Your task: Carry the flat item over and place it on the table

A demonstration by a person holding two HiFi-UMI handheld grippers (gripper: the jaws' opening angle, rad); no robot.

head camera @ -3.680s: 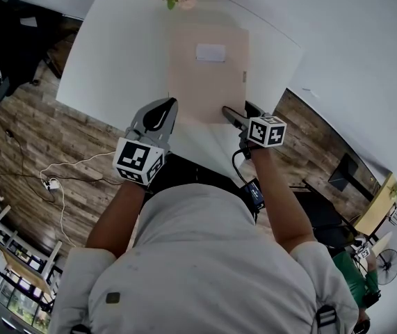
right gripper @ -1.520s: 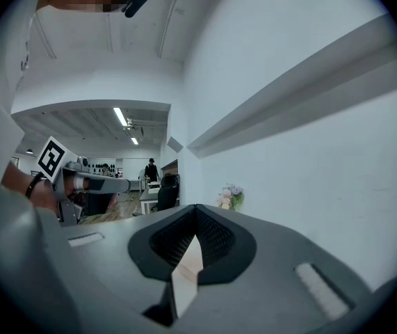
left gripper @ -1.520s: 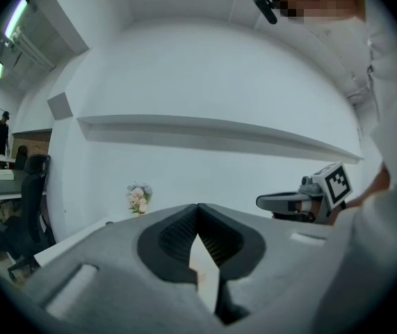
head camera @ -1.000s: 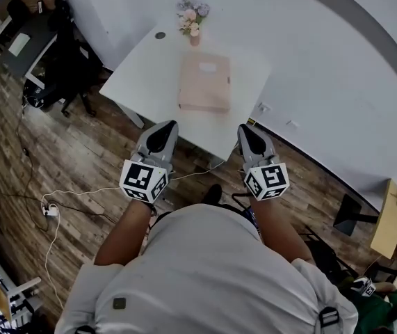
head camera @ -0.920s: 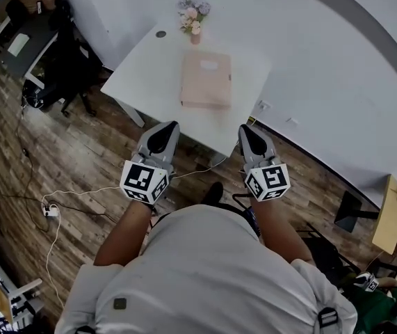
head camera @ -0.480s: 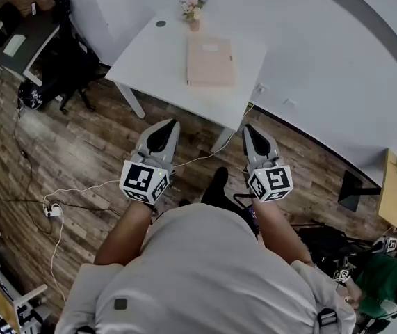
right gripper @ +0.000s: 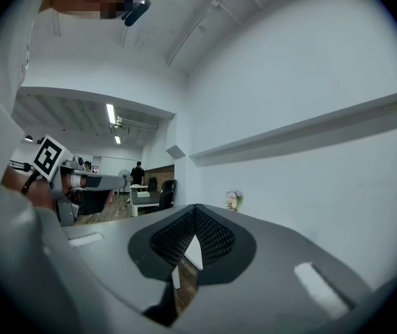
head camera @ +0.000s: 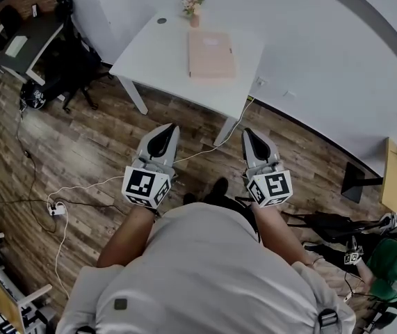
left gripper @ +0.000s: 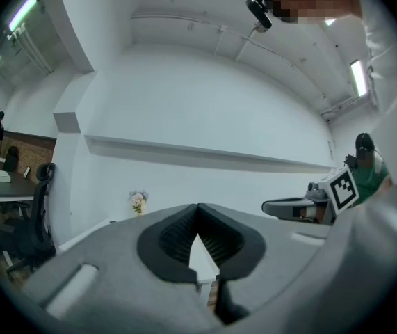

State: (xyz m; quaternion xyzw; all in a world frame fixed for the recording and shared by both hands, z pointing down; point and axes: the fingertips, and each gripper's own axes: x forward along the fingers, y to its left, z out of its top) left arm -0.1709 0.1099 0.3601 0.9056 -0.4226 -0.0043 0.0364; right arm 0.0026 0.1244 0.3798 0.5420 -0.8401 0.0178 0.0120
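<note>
Left tongs (head camera: 164,129), right tongs (head camera: 252,133): both shut tip to tip, nothing between them, held over the wooden floor (head camera: 94,145), well apart from the tabletop (head camera: 158,53)

Flat item (head camera: 211,54): pink, lying flat on the tabletop's right half, near the flower vase (head camera: 193,4) at the far corner

Placement judged complete; best handling is none, with the tongs clear of the item

Head view alone shows the item's face; the gripper views alone show the pads meeting, with only a tabletop edge and the flowers beyond

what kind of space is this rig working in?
Probably an open office or lab: a white table, a black office chair beside a second desk, and a wood-plank floor with a power strip lying on it.
</note>
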